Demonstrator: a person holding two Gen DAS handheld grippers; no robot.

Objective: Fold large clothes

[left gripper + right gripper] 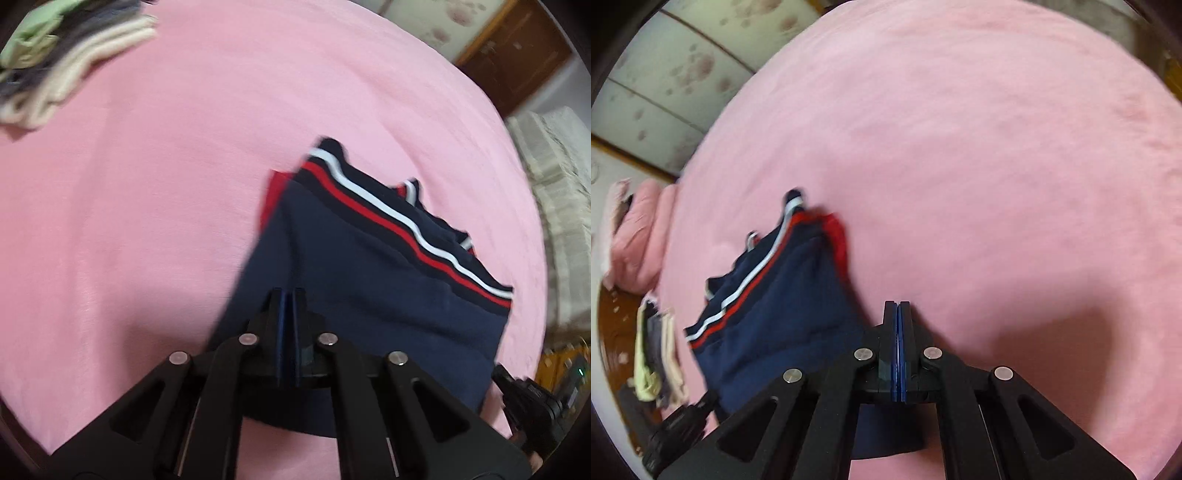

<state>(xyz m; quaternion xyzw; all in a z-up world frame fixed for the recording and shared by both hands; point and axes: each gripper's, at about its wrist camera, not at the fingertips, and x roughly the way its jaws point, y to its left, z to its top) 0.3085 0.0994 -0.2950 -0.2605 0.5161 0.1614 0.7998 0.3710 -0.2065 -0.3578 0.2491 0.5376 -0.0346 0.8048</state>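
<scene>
Both grippers, left [287,295] and right [897,306], are pressed together on the near edge of the blue shirt [369,280], which lies on the pink bed [147,221]. Pink room spreads all around.

The garment [354,280] is navy with a red and a white stripe running side by side near its far edge, and a red layer peeks out at one far corner. It lies folded and fairly flat on pink bedding. Its near edge runs under the left gripper [287,295], whose jaws are pressed together; in the right wrist view it spreads forward-left of the right gripper [897,306].
</scene>
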